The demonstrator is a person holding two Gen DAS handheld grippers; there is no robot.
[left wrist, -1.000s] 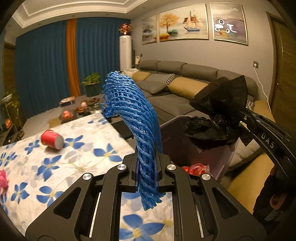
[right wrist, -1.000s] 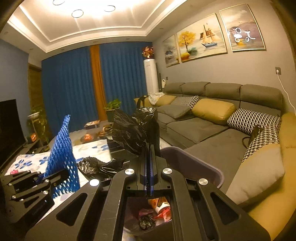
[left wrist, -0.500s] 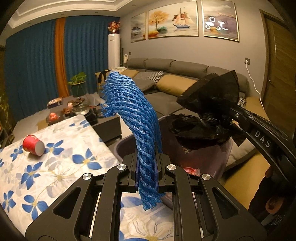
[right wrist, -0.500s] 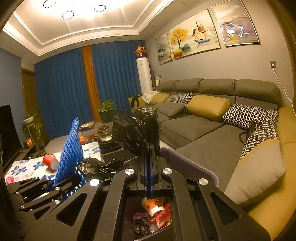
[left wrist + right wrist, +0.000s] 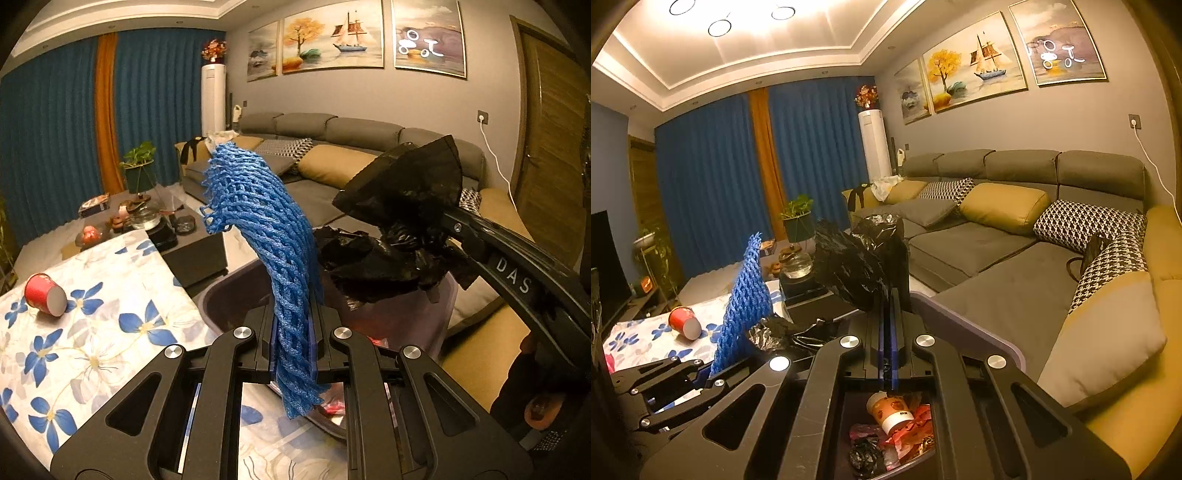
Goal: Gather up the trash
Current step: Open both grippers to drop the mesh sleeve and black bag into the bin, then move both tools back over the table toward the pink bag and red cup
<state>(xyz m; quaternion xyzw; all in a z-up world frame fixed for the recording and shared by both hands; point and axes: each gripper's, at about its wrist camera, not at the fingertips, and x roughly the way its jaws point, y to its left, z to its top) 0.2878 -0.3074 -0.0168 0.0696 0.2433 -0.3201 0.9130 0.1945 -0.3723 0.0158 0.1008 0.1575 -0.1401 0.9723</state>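
My left gripper (image 5: 293, 332) is shut on a blue foam net (image 5: 258, 229), which stands up from its jaws over the near rim of the purple trash bin (image 5: 448, 295). My right gripper (image 5: 888, 332) is shut on a crumpled black plastic bag (image 5: 857, 262) and holds it above the bin (image 5: 979, 328). The bag (image 5: 402, 218) and the right gripper also show in the left wrist view. The net (image 5: 746, 295) shows in the right wrist view. The bin holds a paper cup (image 5: 890, 410) and wrappers. A red paper cup (image 5: 44, 295) lies on its side on the flowered tablecloth (image 5: 110, 325).
A grey and mustard sofa (image 5: 1015, 251) with patterned cushions runs behind and right of the bin. A dark coffee table (image 5: 155, 225) with a glass teapot and small items stands beyond the flowered table. Blue curtains, a plant and a standing air conditioner are at the back.
Both grippers moved right toward the bin with their loads. The bin's inside shows more in the right wrist view, and the red cup has slid left in the left wrist view.
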